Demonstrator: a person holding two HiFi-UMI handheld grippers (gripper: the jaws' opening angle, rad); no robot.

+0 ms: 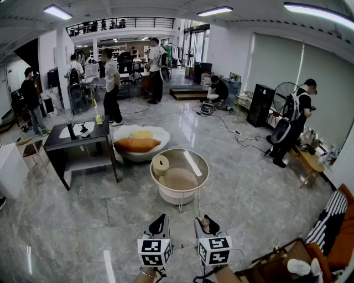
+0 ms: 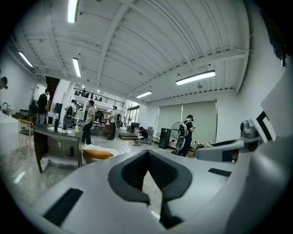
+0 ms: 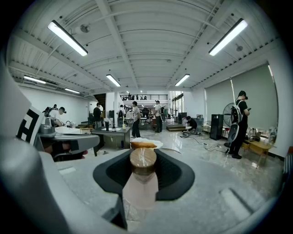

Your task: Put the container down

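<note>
Right gripper (image 3: 143, 161): fingers clamped on the container (image 3: 142, 185), wooden-looking lid (image 3: 143, 159) up, held clear of any surface. Left gripper (image 2: 149, 160): fingers closed together, empty. Round glass table (image 1: 180, 190) ahead, well apart. Put-down not yet done; approach, lowering and release remain.

Large open studio-lab: mezzanine (image 1: 119, 23), ceiling strip lights (image 1: 214, 10), floor cables (image 1: 235, 131), scattered working people (image 1: 112, 83).

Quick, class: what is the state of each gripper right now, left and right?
Left gripper: jaws together, nothing between them.
Right gripper: closed on the container with the wooden lid.
</note>
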